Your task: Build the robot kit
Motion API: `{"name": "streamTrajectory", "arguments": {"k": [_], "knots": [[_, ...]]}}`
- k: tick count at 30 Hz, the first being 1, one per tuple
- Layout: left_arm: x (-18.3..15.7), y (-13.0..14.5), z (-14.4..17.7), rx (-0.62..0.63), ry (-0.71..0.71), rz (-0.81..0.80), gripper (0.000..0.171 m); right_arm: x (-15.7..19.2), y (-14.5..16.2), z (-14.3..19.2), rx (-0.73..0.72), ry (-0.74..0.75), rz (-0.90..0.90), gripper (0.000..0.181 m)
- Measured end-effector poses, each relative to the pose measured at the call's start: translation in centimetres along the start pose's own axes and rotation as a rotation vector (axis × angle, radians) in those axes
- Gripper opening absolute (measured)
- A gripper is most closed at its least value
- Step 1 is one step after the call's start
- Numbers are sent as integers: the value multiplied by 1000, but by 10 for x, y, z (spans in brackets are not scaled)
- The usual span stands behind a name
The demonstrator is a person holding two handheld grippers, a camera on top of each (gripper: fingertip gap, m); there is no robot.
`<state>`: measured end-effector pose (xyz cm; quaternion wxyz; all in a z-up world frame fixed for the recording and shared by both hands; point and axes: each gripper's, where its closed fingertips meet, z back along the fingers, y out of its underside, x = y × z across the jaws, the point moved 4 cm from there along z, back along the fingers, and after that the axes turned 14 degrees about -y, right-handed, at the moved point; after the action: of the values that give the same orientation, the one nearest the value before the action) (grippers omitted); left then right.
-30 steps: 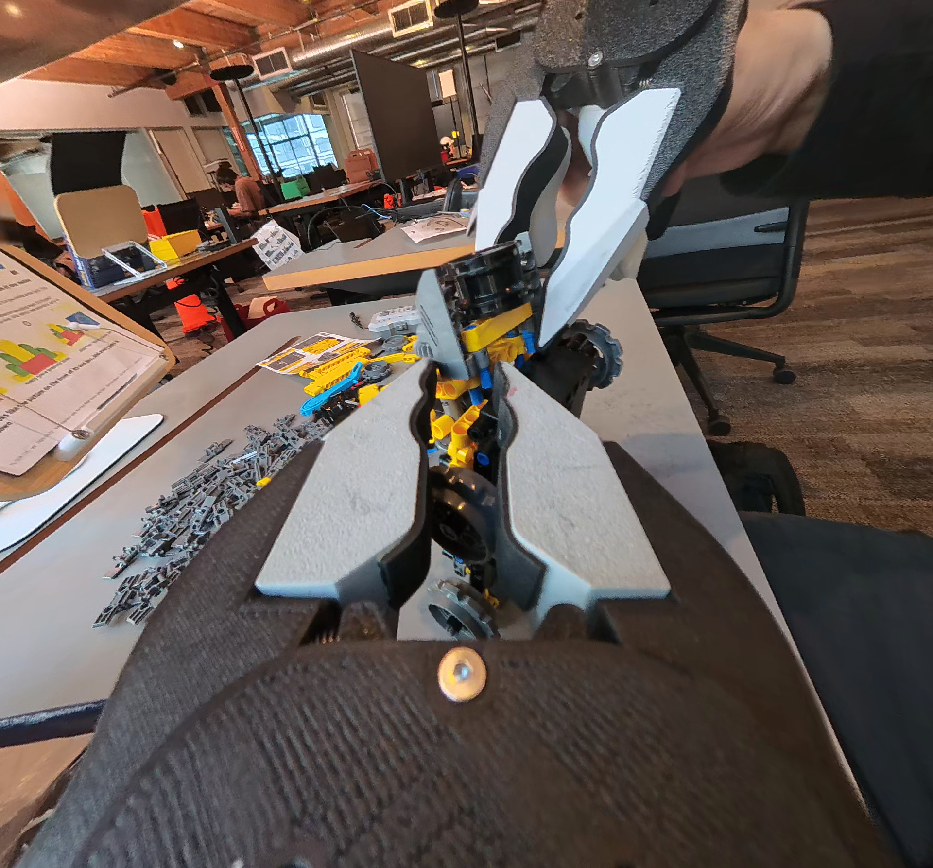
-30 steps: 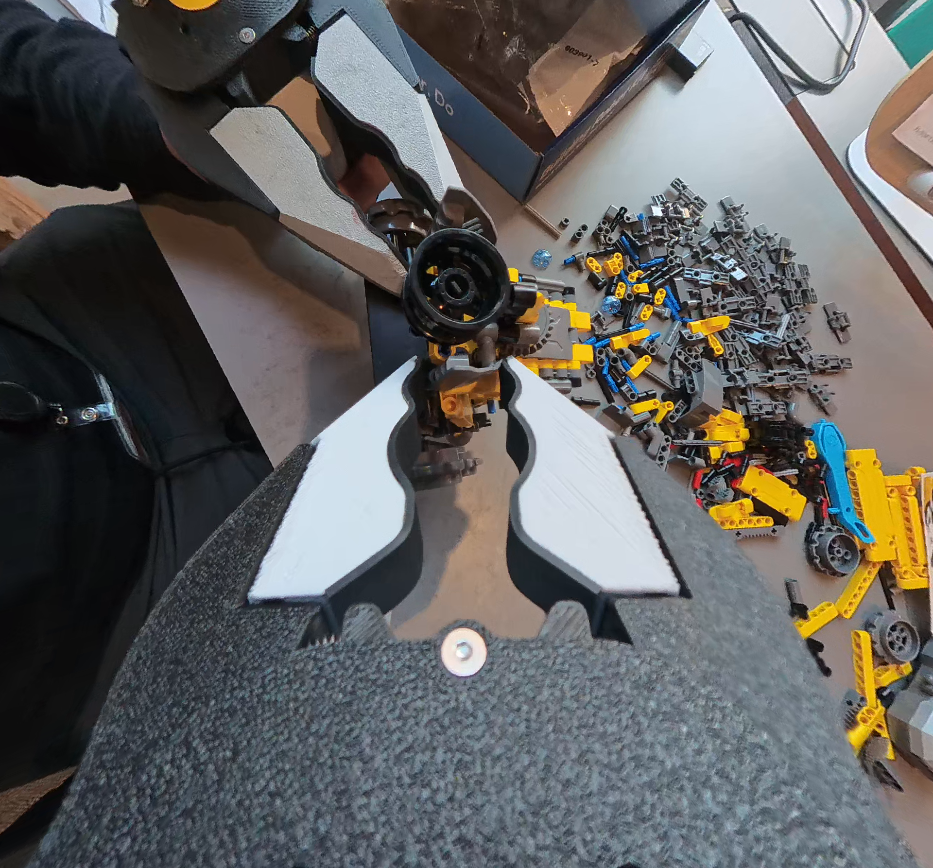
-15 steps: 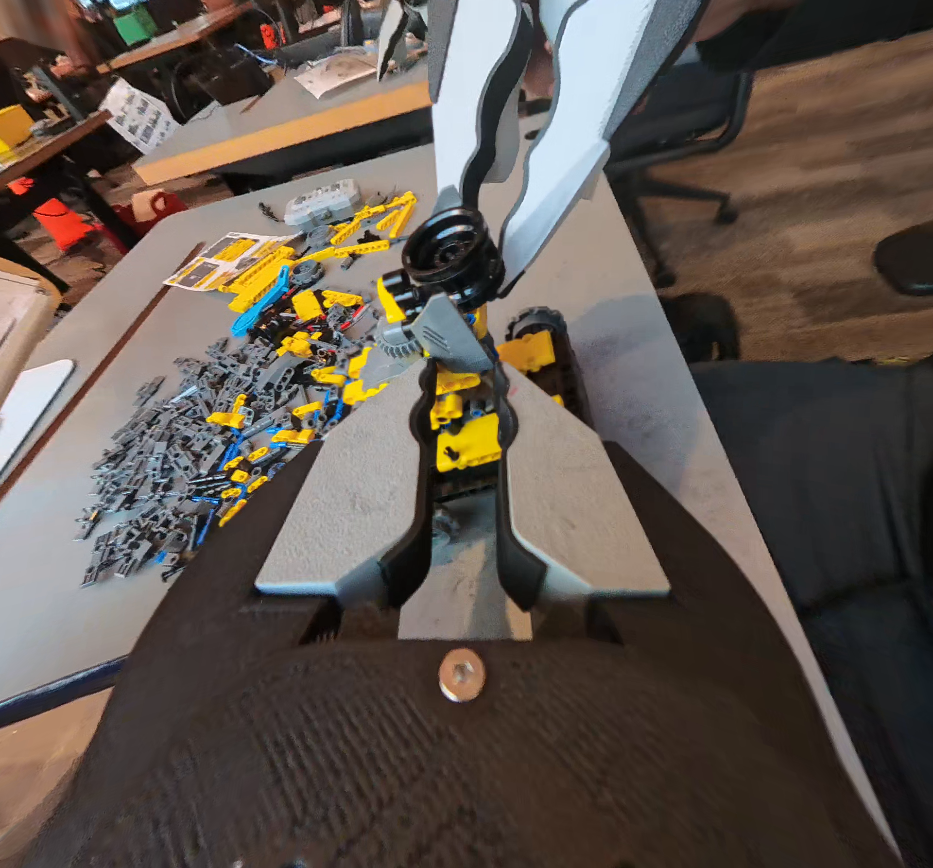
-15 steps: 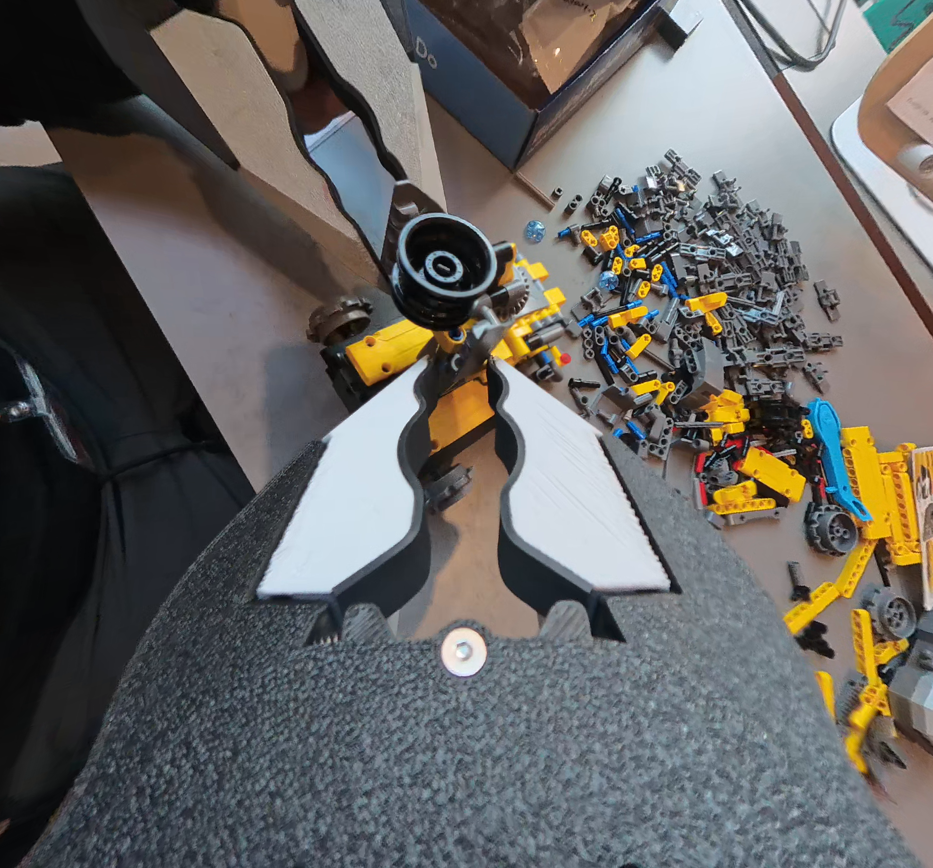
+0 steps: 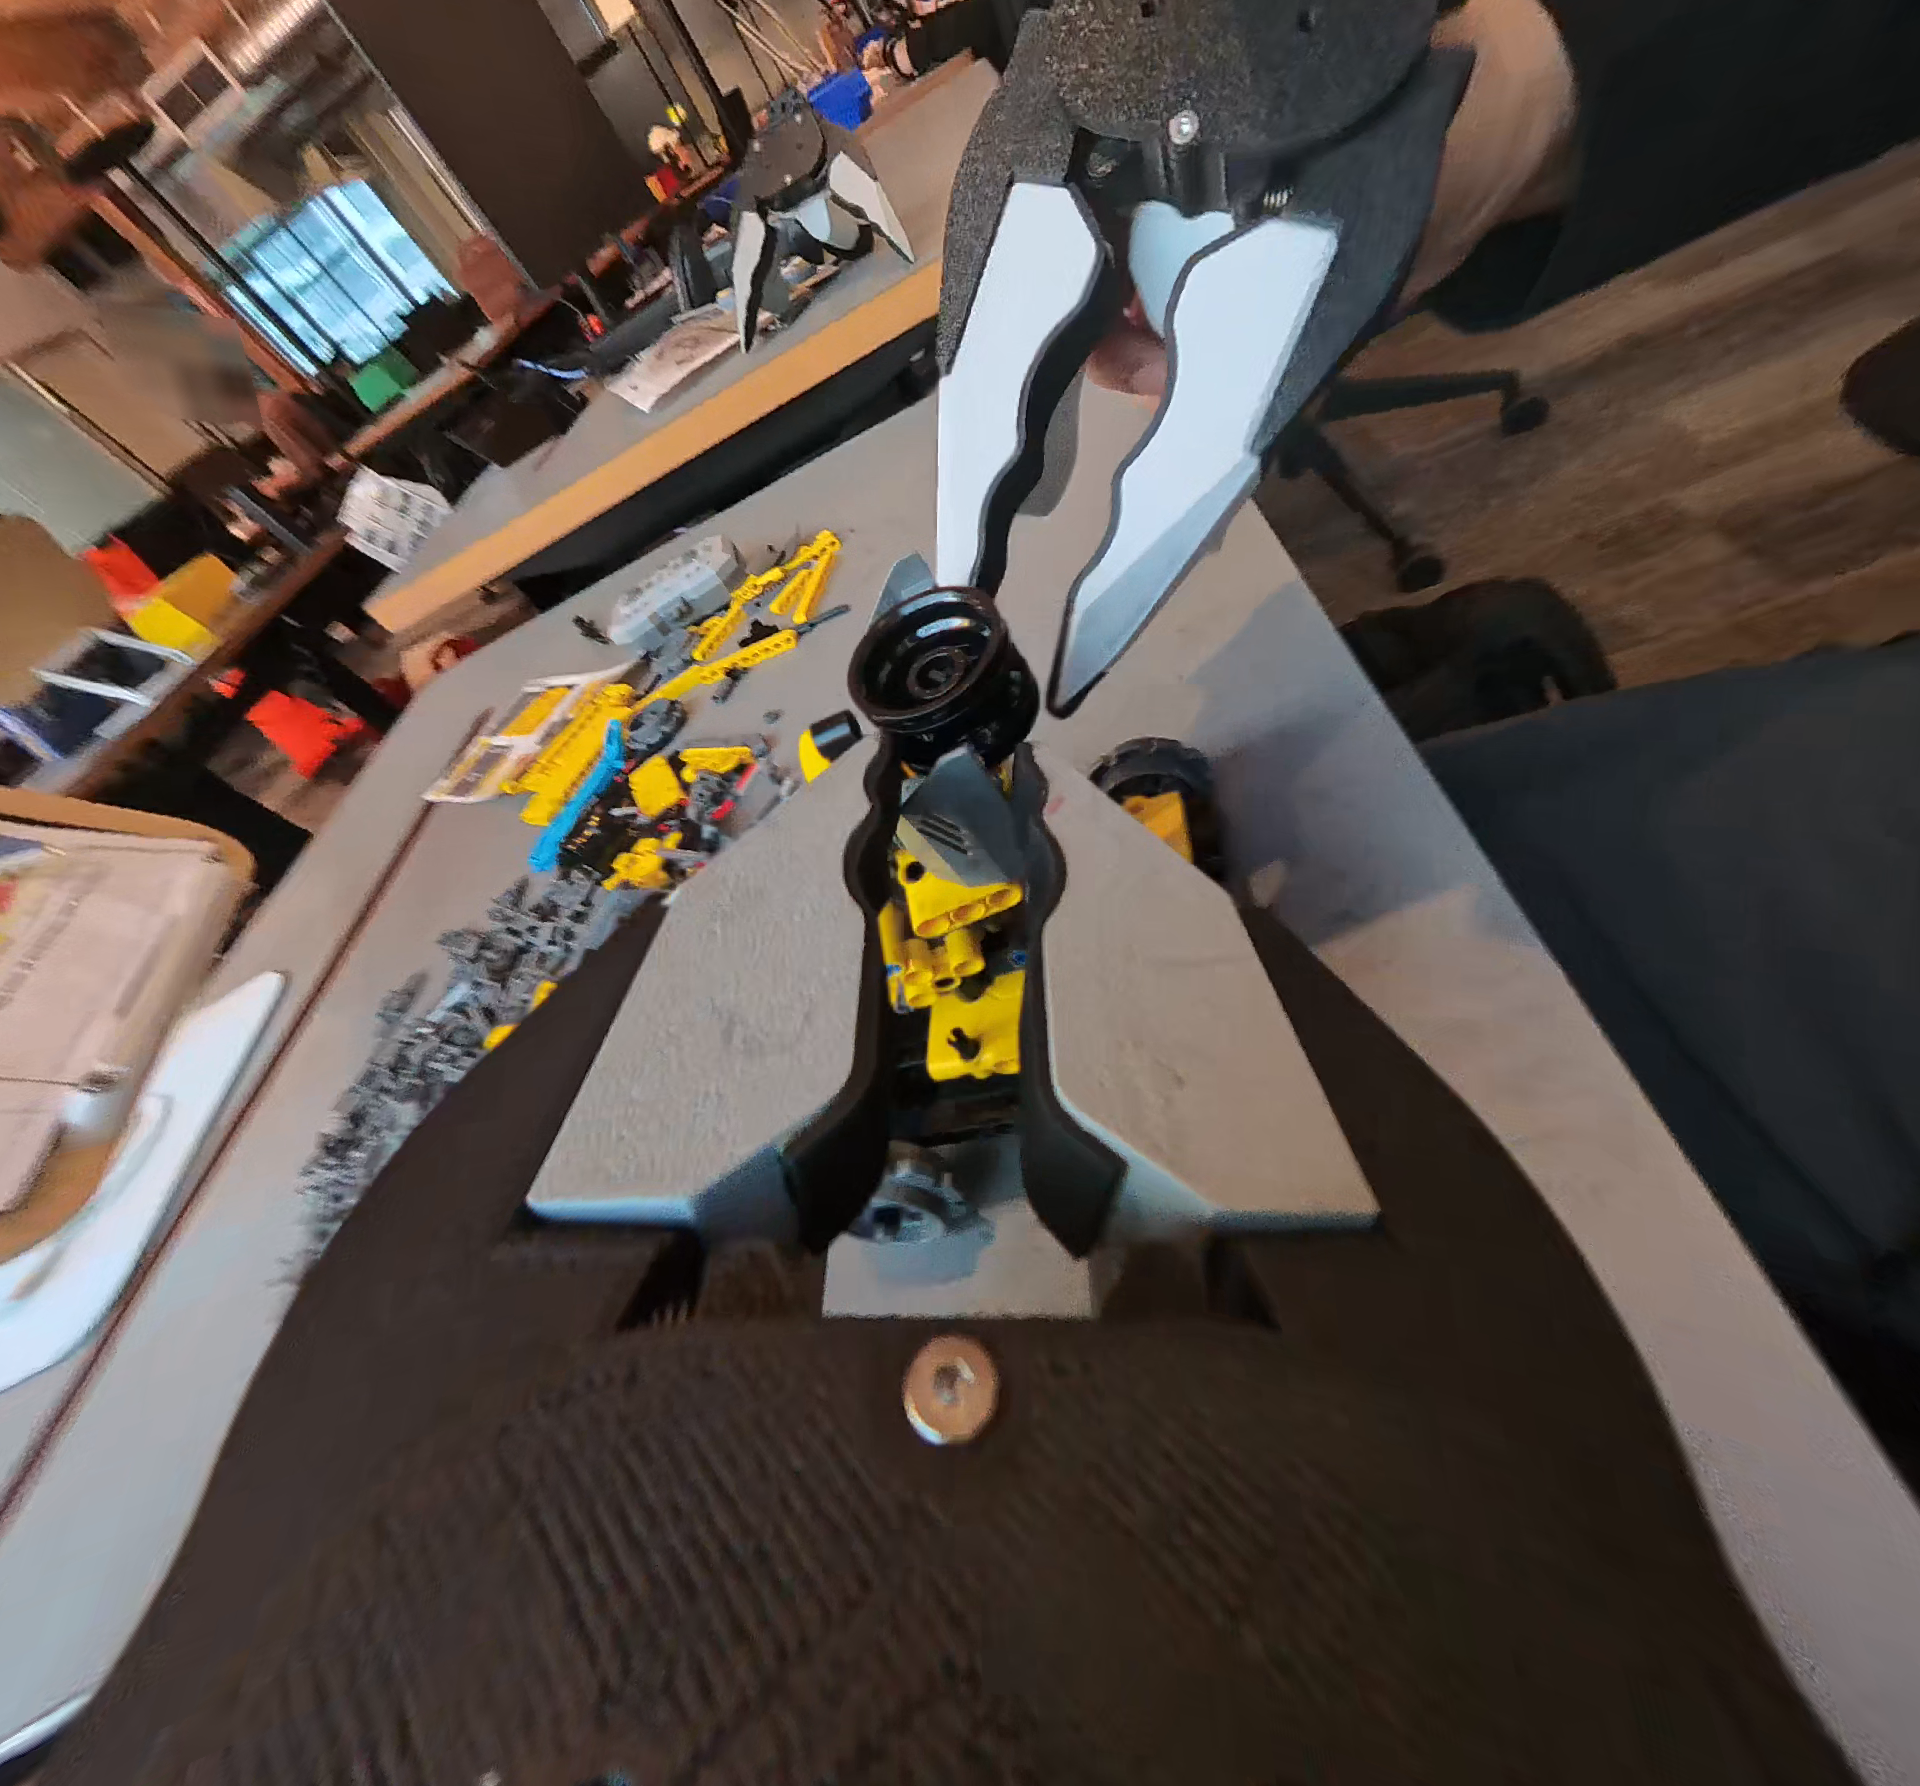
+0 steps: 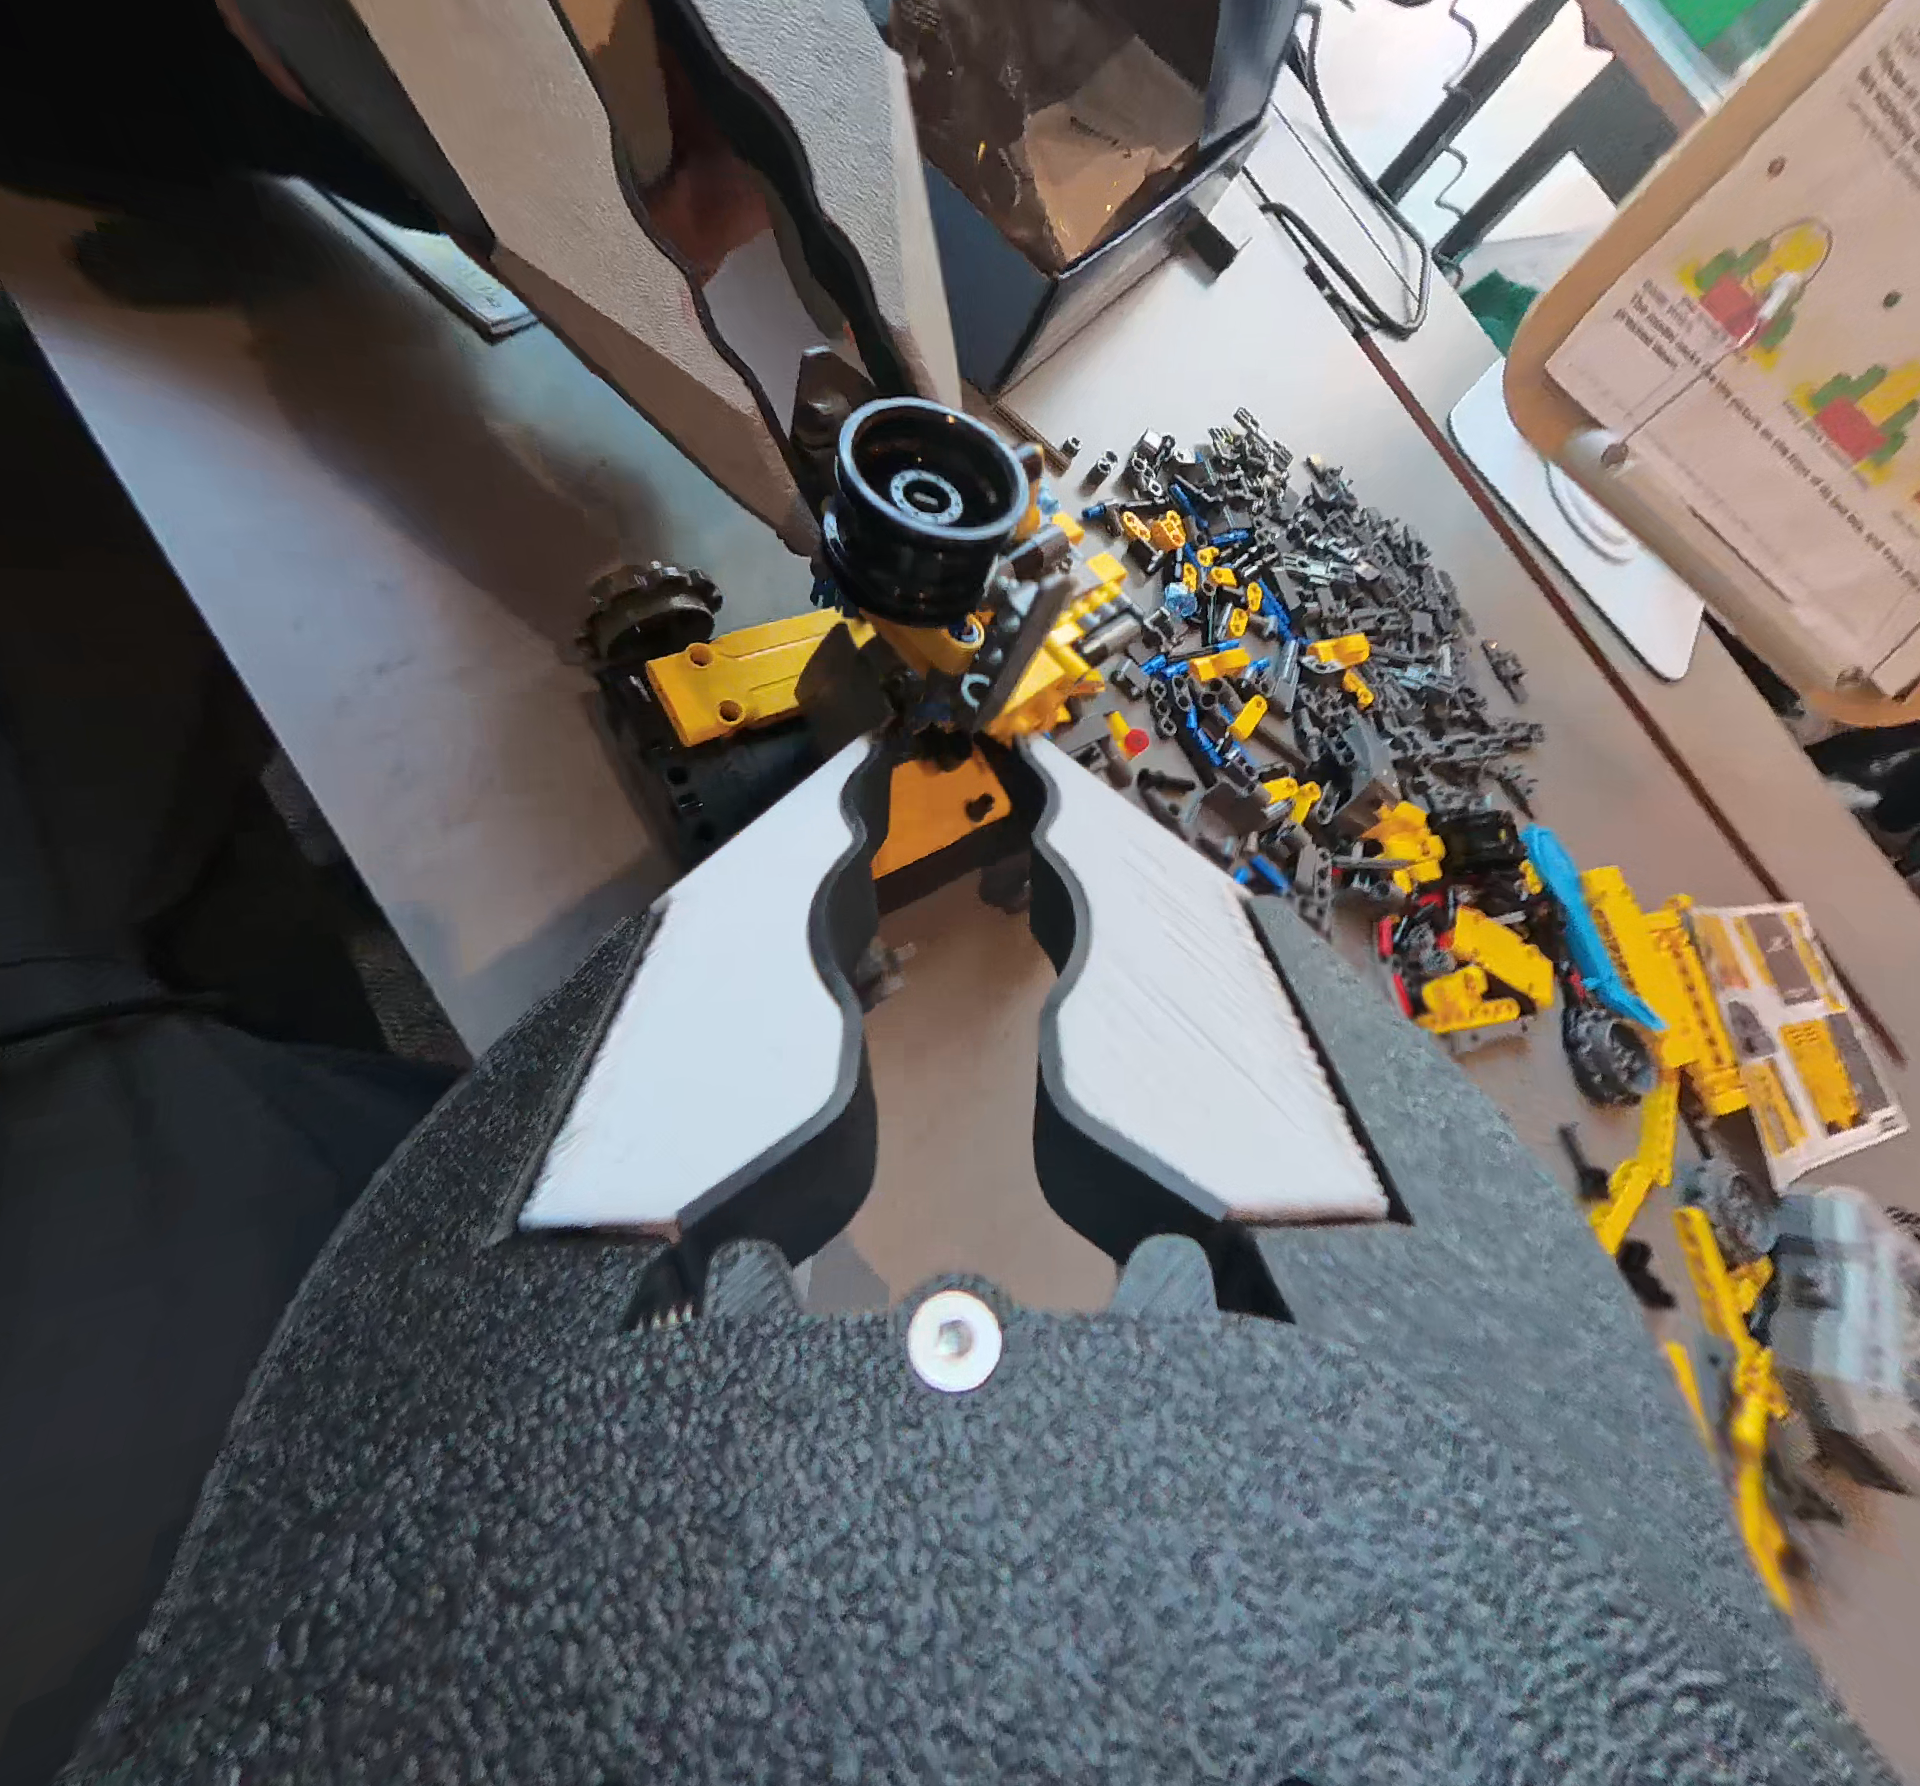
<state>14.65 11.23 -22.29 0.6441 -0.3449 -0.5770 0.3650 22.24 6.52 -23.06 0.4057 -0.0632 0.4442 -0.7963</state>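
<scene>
A yellow, grey and black brick model (image 5: 951, 957) with a black wheel hub (image 5: 940, 661) on top is held over the grey table (image 5: 1351, 656). My left gripper (image 5: 954, 770) is shut on its yellow body. My right gripper (image 5: 1013, 640) comes down from above, its fingertips on either side of the part just behind the hub. In the right wrist view the right gripper (image 6: 943, 749) is shut on the model (image 6: 935, 801) below the hub (image 6: 920, 521), and the left gripper (image 6: 873, 463) reaches in from the top. A yellow arm with a toothed wheel (image 6: 649, 614) sticks out leftward.
A pile of small grey, blue and yellow pieces (image 6: 1299, 614) and partly built yellow sections (image 6: 1590, 926) with a booklet (image 6: 1787, 1019) lie to the right. A dark box (image 6: 1060, 126) stands behind. A clipboard with paper (image 6: 1766, 365) is far right. The table edge (image 6: 312, 645) is left. The grippers' ends are close to 4 cm from one another.
Both grippers have kept hold of the model while turning it. The left view has tilted up toward the room. The right view has swung right, bringing the clipboard into sight.
</scene>
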Motion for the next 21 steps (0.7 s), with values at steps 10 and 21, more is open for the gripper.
{"name": "streamTrajectory", "arguments": {"k": [10,21], "knots": [[-20,-14,-2,-59,-243,-584,17,22,-13,16,-423,-36,-630,78],[-43,-12,-12,-38,-274,-748,18,27,-20,-5,-328,304,-393,72]]}}
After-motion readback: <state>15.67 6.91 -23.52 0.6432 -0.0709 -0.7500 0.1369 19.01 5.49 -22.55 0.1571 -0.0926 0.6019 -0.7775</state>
